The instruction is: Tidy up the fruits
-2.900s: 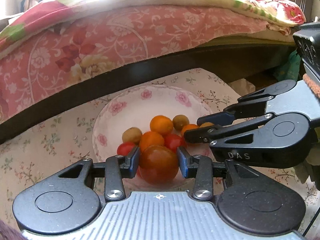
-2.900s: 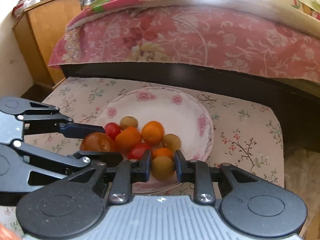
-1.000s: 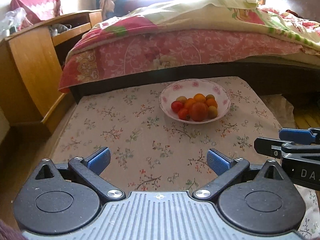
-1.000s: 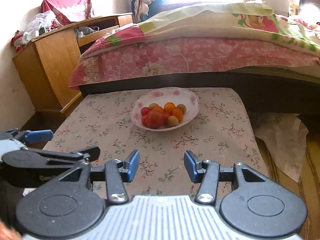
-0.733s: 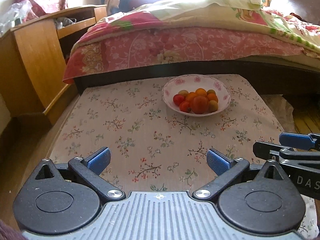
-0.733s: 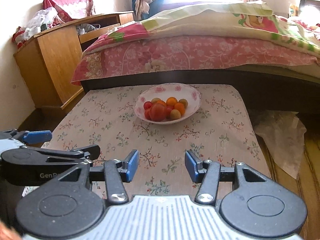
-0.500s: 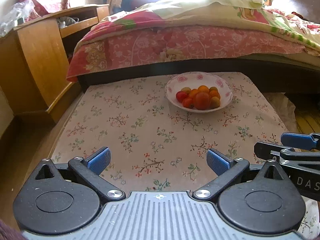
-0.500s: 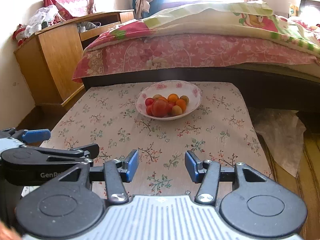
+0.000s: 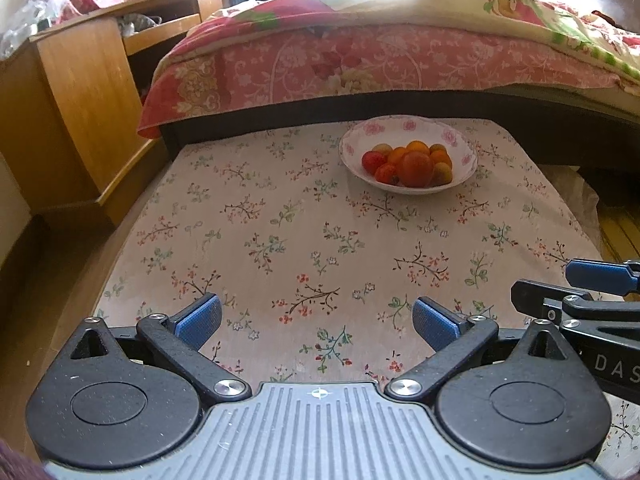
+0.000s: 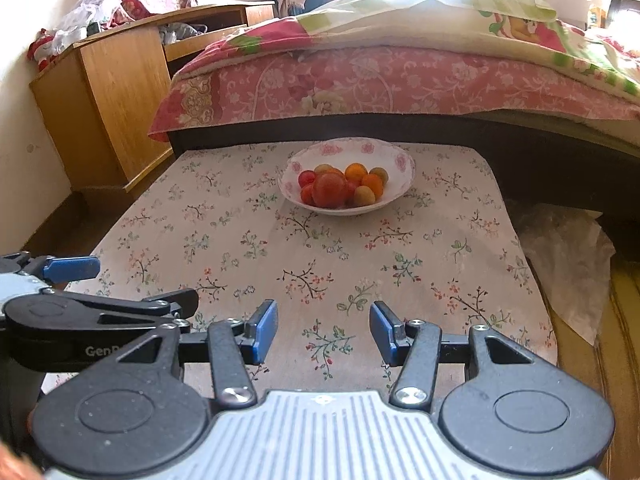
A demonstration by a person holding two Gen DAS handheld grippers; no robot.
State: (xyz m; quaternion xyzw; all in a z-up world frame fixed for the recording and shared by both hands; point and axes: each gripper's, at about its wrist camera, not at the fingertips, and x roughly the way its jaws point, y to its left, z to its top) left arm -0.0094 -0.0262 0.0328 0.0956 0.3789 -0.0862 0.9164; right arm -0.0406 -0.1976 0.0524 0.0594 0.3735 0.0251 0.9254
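Both grippers have pulled back from the bowl since a few seconds ago, when my left one was around the big tomato and my right one around a brownish fruit; now those fruits lie in the bowl and I hold nothing.

Nearest to me, the left gripper (image 9: pixel 316 318) stands with its jaws wide apart, only the flowered tablecloth (image 9: pixel 304 240) between the blue pads (image 9: pixel 200 316). The right gripper (image 10: pixel 323 330) is also spread, a little less wide, and nothing is between its pads (image 10: pixel 266 330); its jaws have just been opening a little more. Each gripper shows at the edge of the other's view, so they are side by side over the near end of the table.

Farther, well apart from both grippers, the white bowl (image 10: pixel 400 166) with pink flowers sits on the cloth near the far edge. In it the fruits (image 10: pixel 344 186) are heaped together: one large red-orange tomato (image 10: pixel 329 190) in front, small red ones to its left, orange ones and brownish ones behind and to the right.

Behind the table is the bed (image 10: pixel 400 76) with a pink floral cover, and to the left a wooden cabinet (image 10: pixel 104 92).
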